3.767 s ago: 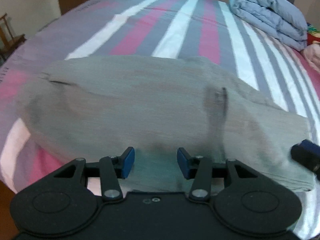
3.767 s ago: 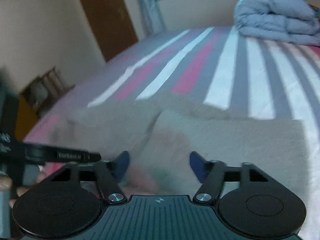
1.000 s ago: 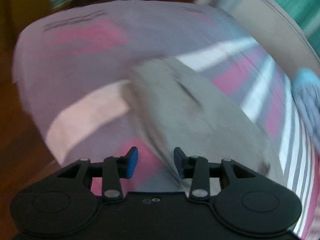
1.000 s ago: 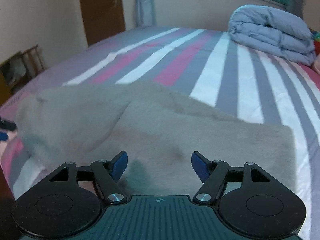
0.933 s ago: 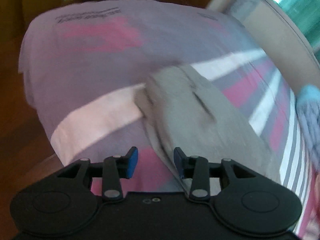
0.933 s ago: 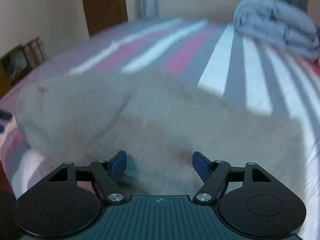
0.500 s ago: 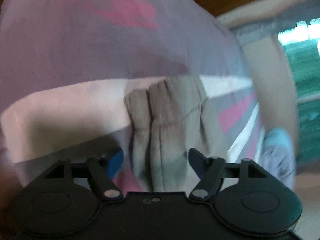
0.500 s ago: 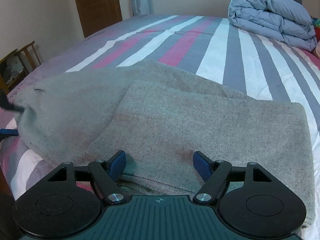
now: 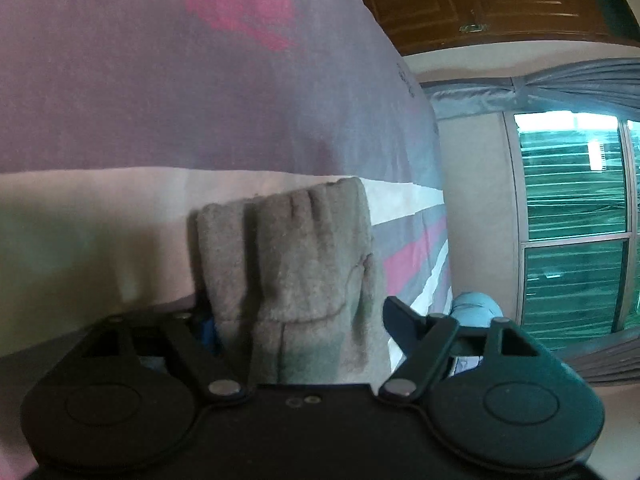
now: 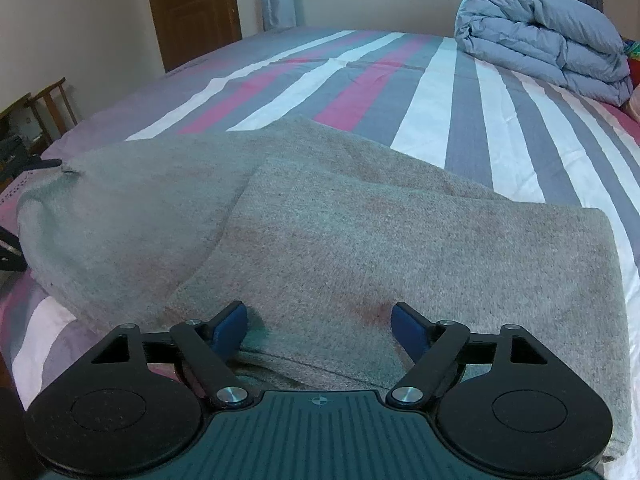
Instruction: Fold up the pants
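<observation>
The grey fleece pants [image 10: 360, 240] lie on the striped bed, with one part folded over the other. My right gripper [image 10: 320, 324] is open and hovers low over their near edge, fingers apart on either side of the cloth. In the left wrist view the bunched end of the pants [image 9: 296, 264] sits between the wide-open fingers of my left gripper [image 9: 296, 320], which is turned on its side at the bed's left edge. The left gripper's tip also shows at the pants' far left end in the right wrist view [image 10: 12, 248].
The bed sheet [image 10: 460, 92] has pink, grey and white stripes. A folded blue duvet [image 10: 544, 44] lies at the far right corner. A wooden door [image 10: 192, 4] and a chair [image 10: 48, 108] stand at the left. A window [image 9: 572, 216] shows in the left wrist view.
My left gripper has swung to the pants' left end, rolled sideways and opened wider around the bunched cloth. My right gripper has stayed open over the near edge.
</observation>
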